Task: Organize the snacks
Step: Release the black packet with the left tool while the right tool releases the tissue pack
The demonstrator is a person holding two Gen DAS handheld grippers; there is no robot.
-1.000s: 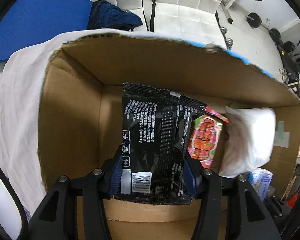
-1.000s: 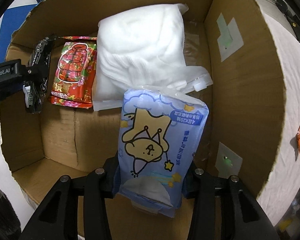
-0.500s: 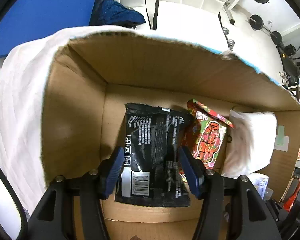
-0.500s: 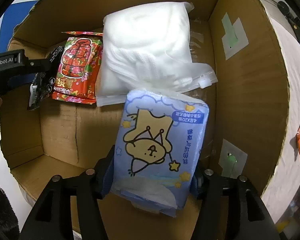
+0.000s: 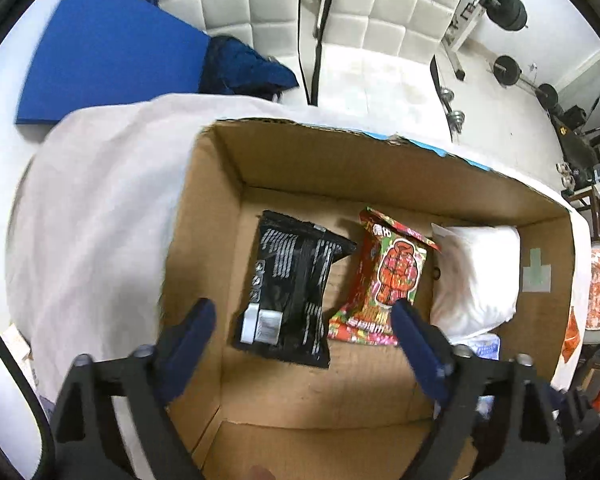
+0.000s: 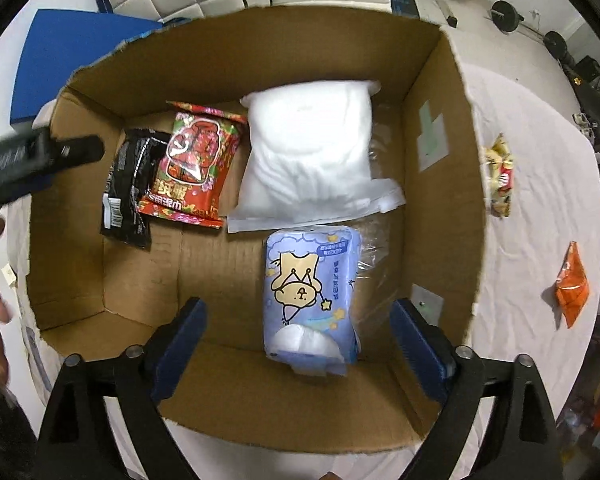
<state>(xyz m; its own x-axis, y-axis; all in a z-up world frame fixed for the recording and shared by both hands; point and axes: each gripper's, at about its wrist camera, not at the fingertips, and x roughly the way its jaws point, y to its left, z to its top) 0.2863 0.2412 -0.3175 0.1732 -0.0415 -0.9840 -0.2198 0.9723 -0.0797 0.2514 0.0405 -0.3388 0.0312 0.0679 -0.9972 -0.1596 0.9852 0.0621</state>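
I held both grippers, left gripper (image 5: 302, 334) and right gripper (image 6: 298, 330), spread and empty above the box (image 6: 440, 184); black packet (image 5: 290, 288) lay far-left inside, blue pack (image 6: 310, 292) near-right; both looked light, soft, crinkly; best pinched across the middle.

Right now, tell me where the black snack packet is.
The black snack packet lies flat on the cardboard box floor at its left end, beside the red packet, ahead of the left gripper's open jaws.

The left gripper (image 5: 302, 334) now stands open, its black foil snack packet (image 5: 290, 286) released flat on the cardboard box floor. The right gripper (image 6: 298, 330) has likewise opened, leaving the blue cartoon tissue pack (image 6: 310, 292) lying free.
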